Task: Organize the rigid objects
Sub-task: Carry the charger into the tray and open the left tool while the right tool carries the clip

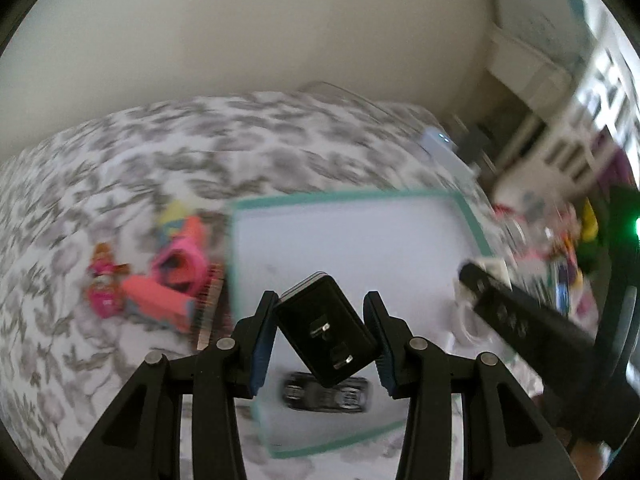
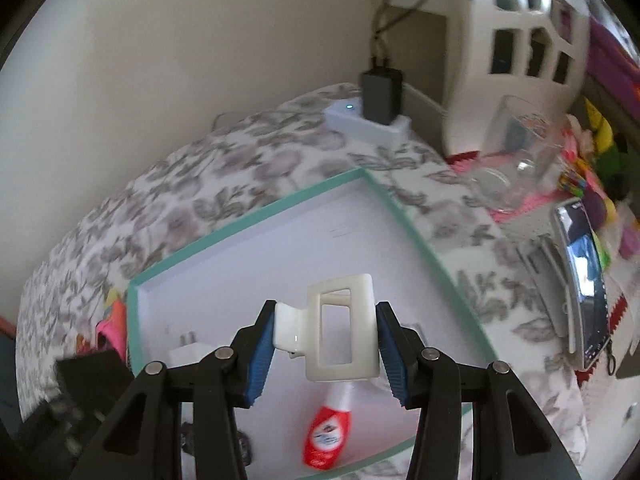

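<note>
1. While I watch through both wrist cameras, my left gripper [image 1: 326,334] pinches a black plug adapter [image 1: 327,330] between its blue pads, above a teal-rimmed tray [image 1: 348,197].
2. Adapter orientation: its long axis runs diagonally, upper left to lower right in the left view; the two metal prongs face the camera.
3. My right gripper [image 2: 325,342] pinches a white hair clip [image 2: 340,330], likewise above the tray [image 2: 248,216].
4. Clip orientation: its long axis stands roughly upright in the right view, with the open rectangular frame toward the camera and the thumb tab against the left pad.
5. On the tray floor: a red and white bottle [image 2: 327,434] lying with its neck pointing up the frame, a white plug [image 2: 190,350] with prongs pointing away, and a dark object [image 1: 326,394] under the adapter, too blurred to identify.
6. The tray rests on a floral cloth [image 1: 140,152].
7. Pink and orange toys [image 1: 160,280] lie just left of the tray, smeared by blur.
8. Beyond the tray's far corner, a black charger [image 2: 382,98] stands on a white block [image 2: 366,124].
9. The right gripper's body crosses the left view's right side, cut off by the edge.
10. A clear glass [image 2: 516,156] and a phone [image 2: 584,280] sit right of the tray; items beyond are indistinct.
</note>
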The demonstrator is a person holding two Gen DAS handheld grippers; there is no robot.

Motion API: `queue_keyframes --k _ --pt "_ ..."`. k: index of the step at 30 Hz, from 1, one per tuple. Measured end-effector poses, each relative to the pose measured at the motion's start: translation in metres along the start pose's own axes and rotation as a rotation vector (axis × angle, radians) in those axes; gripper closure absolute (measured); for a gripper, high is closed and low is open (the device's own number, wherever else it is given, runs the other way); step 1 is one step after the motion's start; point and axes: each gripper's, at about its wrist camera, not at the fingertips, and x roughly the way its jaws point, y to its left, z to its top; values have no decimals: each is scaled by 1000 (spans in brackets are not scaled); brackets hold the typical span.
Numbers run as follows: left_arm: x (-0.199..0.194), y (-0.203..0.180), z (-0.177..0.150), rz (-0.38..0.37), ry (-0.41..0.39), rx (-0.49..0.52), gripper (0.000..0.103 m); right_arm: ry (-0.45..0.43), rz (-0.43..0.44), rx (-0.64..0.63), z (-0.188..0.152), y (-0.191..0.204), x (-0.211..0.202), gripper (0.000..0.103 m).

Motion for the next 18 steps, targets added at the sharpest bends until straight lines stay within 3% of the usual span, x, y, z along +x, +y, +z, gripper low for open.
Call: queue_keyframes --k 3,9,18 --pt "12 -21 -5 -20 24 54 58 -12 -5 34 4 -14 0 52" --pt "28 -35 -13 -54 65 61 58 20 28 34 2 -15 9 52" --pt "45 -34 -22 -24 120 61 57 62 27 -37 -8 0 21 52"
